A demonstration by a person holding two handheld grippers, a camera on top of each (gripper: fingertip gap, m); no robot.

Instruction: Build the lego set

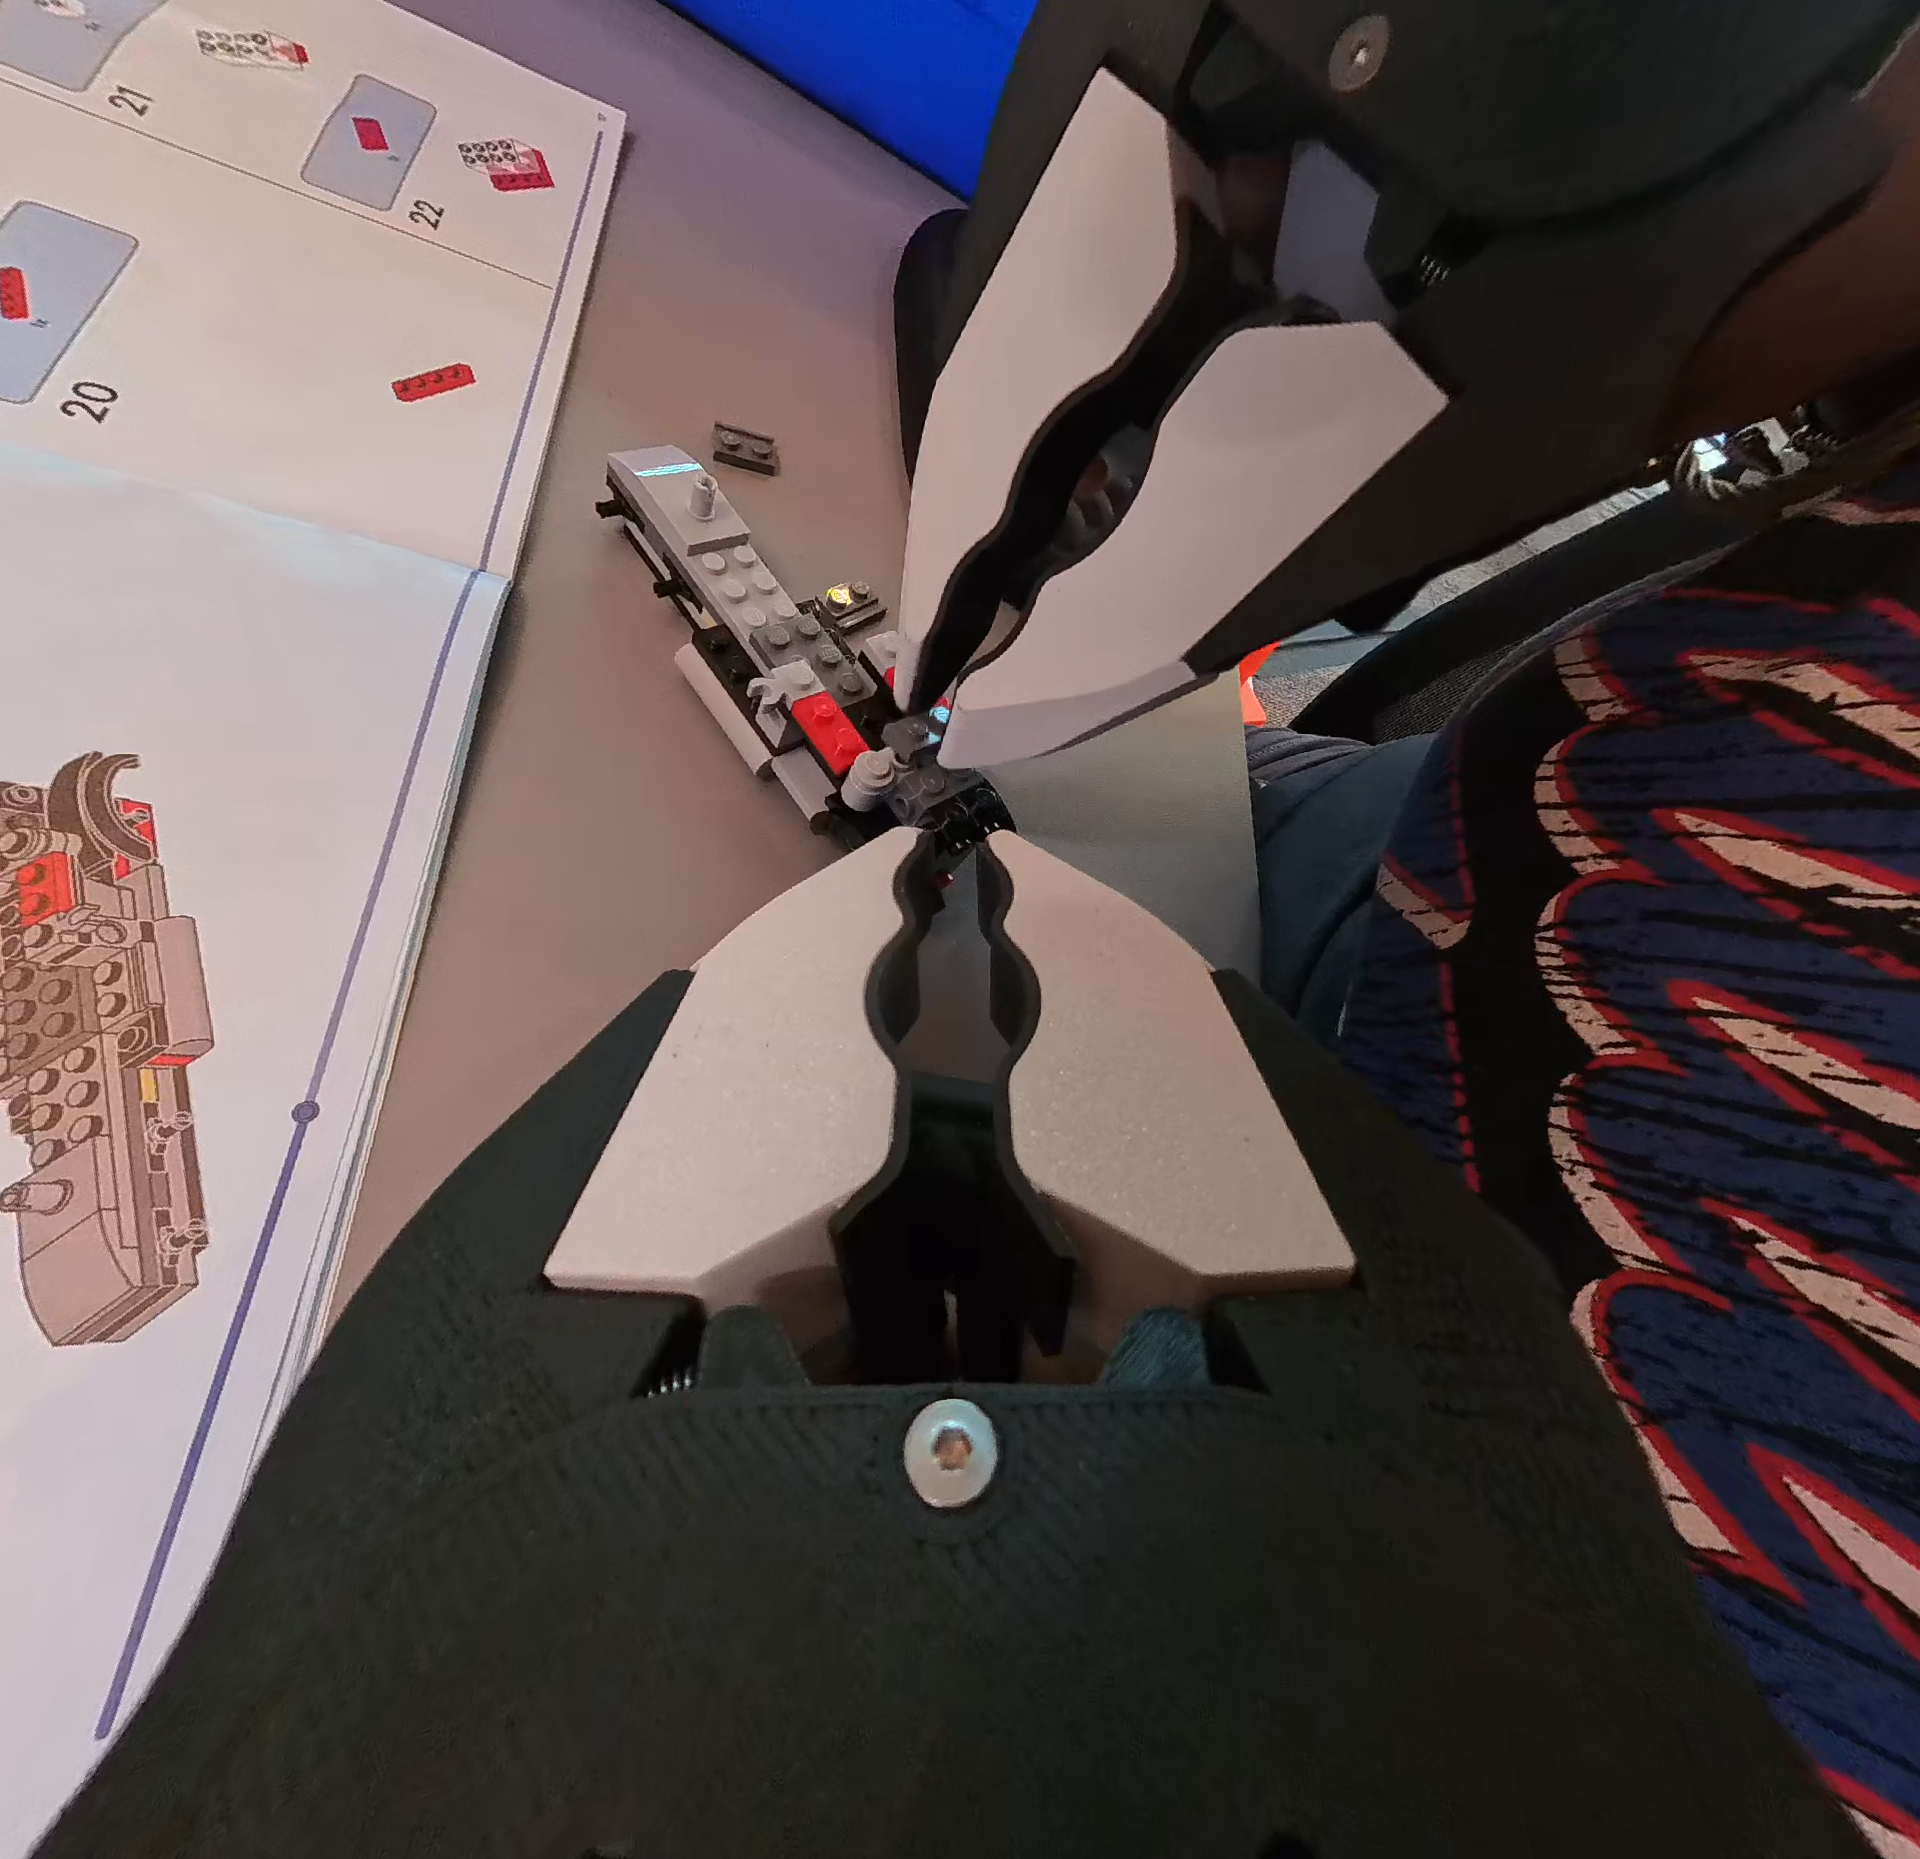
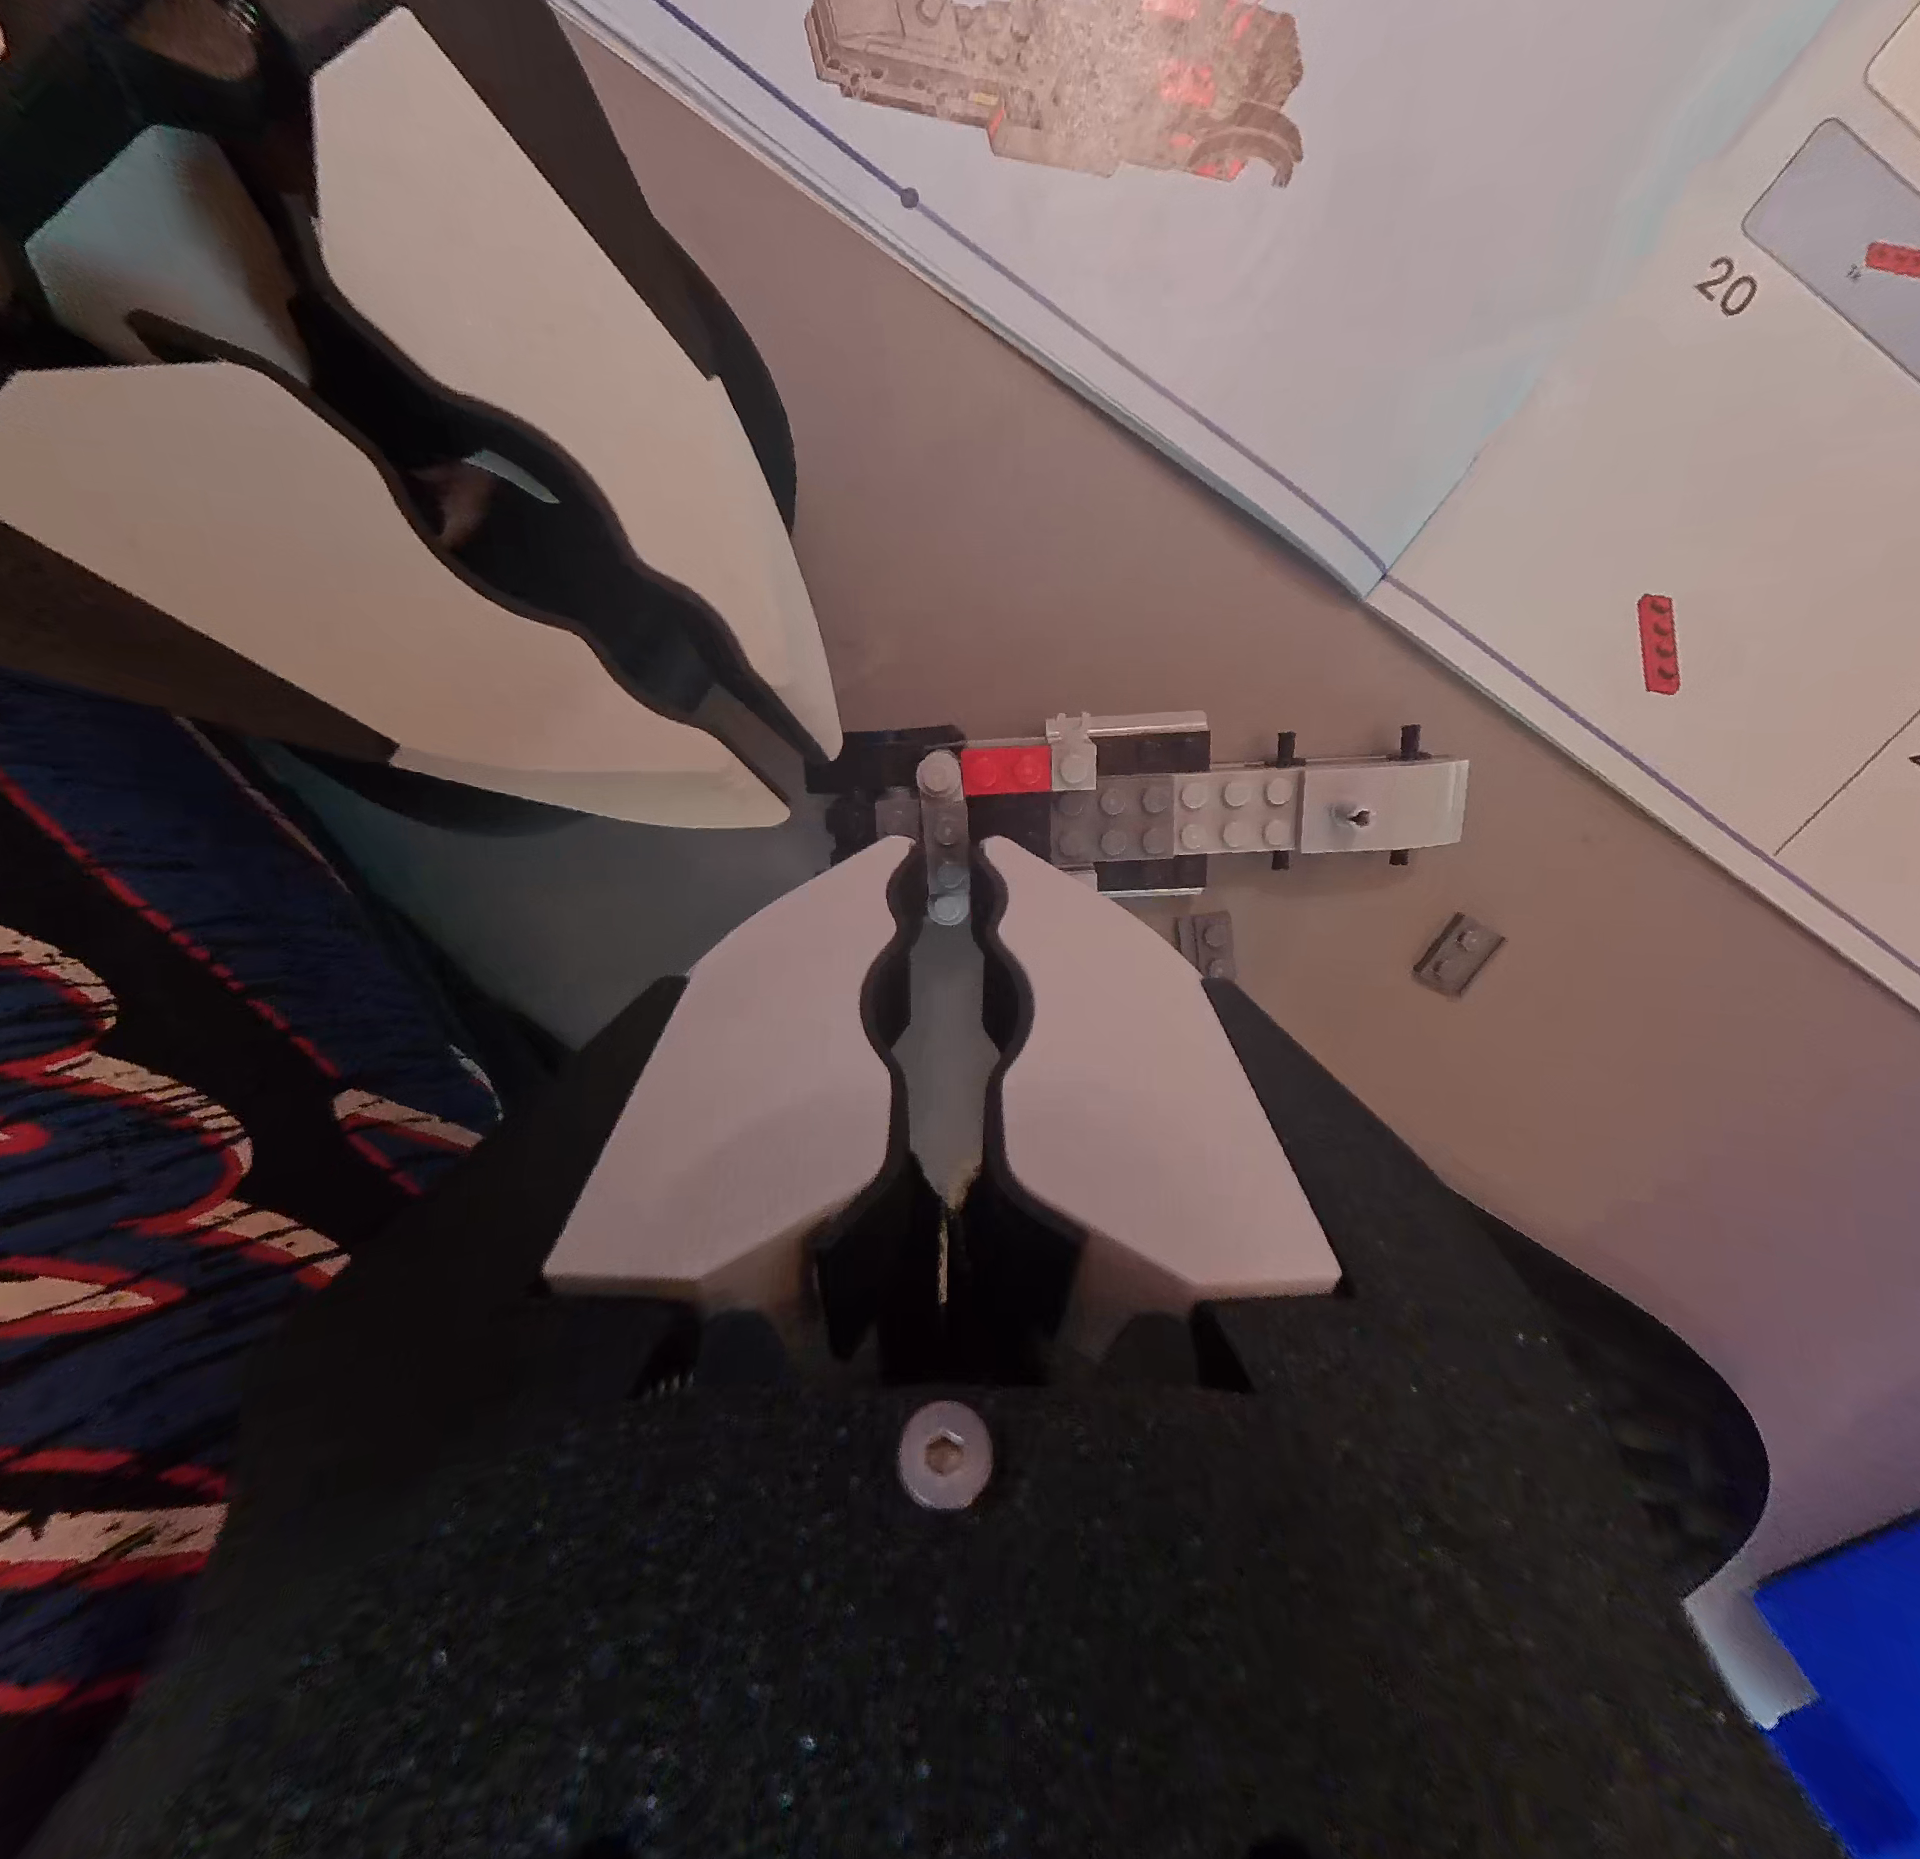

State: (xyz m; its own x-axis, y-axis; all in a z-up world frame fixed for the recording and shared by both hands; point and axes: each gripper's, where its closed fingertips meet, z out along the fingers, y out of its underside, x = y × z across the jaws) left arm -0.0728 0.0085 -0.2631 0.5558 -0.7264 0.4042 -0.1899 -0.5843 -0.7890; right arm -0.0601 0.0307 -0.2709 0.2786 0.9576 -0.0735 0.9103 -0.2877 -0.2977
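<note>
Fingertips of the right gripper [image 2: 948, 874] pinch a narrow grey plate [image 2: 945, 843], closed on its near end while its far end rests on the lego model [image 2: 1153, 801]. The left gripper [image 1: 943, 848] is nearly closed, clamping the model's near end. The model lies on the grey table [image 1: 644, 355]. An open instruction booklet [image 1: 260, 583] lies beside it, with a loose grey plate [image 2: 1458, 955] and a red brick [image 1: 433, 381] near.

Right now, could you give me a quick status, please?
Right gripper shut on dark grey plate. Left gripper shut on model end. Two loose grey plates beside it.
</note>
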